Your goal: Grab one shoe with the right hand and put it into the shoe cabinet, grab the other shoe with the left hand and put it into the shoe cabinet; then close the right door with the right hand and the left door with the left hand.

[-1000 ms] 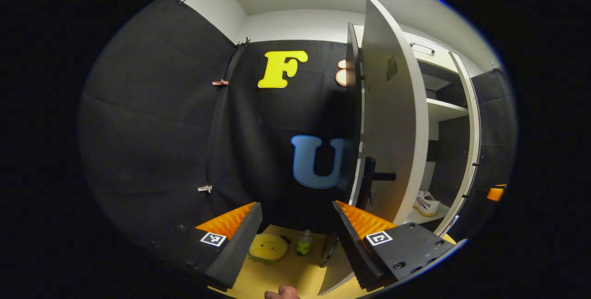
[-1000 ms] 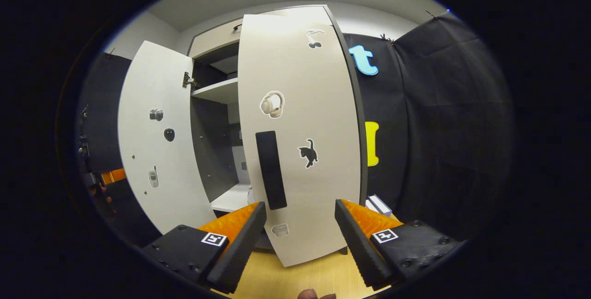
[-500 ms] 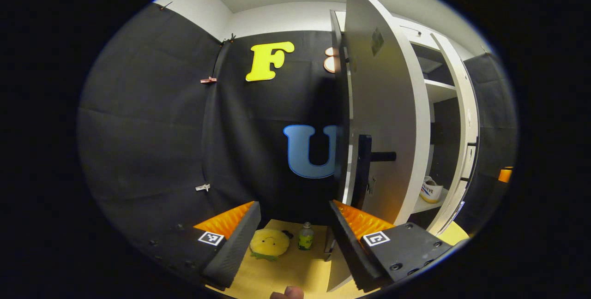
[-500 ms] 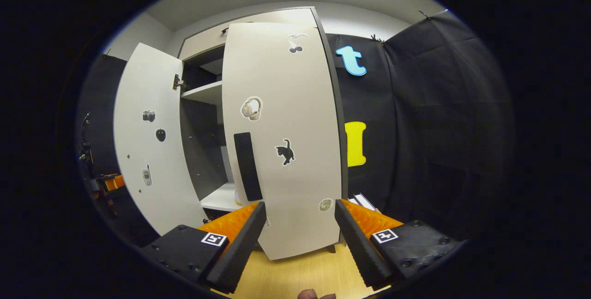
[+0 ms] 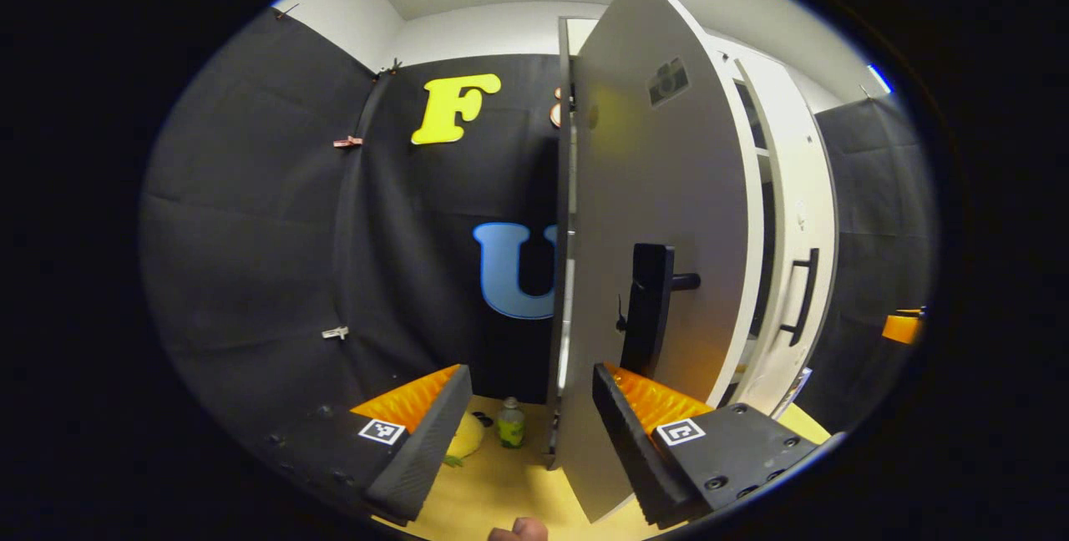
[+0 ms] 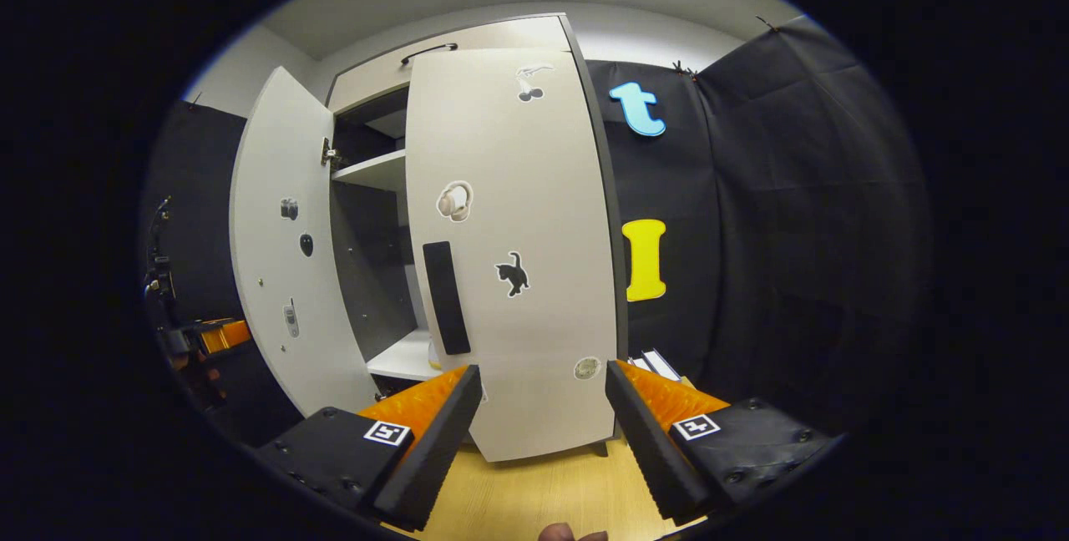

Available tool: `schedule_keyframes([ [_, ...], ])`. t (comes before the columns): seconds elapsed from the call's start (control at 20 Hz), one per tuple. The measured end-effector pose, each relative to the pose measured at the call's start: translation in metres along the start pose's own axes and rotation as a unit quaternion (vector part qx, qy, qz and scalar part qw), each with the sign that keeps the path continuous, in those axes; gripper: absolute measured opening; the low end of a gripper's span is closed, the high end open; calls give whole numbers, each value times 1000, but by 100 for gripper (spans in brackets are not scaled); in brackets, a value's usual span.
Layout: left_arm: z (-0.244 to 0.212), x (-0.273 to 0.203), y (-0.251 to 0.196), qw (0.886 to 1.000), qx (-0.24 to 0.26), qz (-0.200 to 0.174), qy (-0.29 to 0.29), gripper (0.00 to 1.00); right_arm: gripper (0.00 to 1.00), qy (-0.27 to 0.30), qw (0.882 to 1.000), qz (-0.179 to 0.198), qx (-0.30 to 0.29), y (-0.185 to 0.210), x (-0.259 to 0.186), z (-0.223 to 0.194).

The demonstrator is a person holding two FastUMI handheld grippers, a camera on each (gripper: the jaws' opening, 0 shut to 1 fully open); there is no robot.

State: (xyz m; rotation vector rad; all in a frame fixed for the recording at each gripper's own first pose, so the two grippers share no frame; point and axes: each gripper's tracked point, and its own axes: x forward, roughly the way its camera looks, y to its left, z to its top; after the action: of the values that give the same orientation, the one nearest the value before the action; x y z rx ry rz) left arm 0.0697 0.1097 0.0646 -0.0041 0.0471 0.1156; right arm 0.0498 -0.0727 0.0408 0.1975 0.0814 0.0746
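Note:
The white shoe cabinet's left door stands partly open, its outer face and black handle turned to me. My left gripper is open; its right finger lies close to that face, below the handle. The right door with its black handle sits about flush with the cabinet. My right gripper hangs open just in front of the door's lower part, holding nothing. A pale sliver, perhaps a shoe, peeks out on the bottom shelf between the doors.
A yellow plush toy and a small green bottle lie on the wooden floor left of the cabinet. White flat boxes lie at its right side. The left door's inner face juts into the room.
The left door has swung toward shut and now covers the shoe seen inside earlier. The right door has gone from angled to about flush, and the right gripper has drawn back slightly.

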Motion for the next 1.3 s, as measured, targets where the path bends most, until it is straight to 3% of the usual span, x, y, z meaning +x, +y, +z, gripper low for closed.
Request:
schedule_keyframes([
  [0.05,0,2,-10,1000,-1,-8,1,93,98,0,1000,0,-1,-2,-1,1],
  [0.3,3,15,-56,999,0,-45,1,90,98,0,1000,1,2,-9,-8,7],
  [0.45,8,17,-81,998,-11,-68,-1,94,98,-1,1000,3,4,-7,-10,8],
  [0.75,12,5,-110,997,-2,-81,-8,94,98,-2,1000,13,7,-1,-13,7],
  [1.3,9,-30,-120,996,0,-91,-8,94,98,-8,1000,26,5,7,-17,8],
])
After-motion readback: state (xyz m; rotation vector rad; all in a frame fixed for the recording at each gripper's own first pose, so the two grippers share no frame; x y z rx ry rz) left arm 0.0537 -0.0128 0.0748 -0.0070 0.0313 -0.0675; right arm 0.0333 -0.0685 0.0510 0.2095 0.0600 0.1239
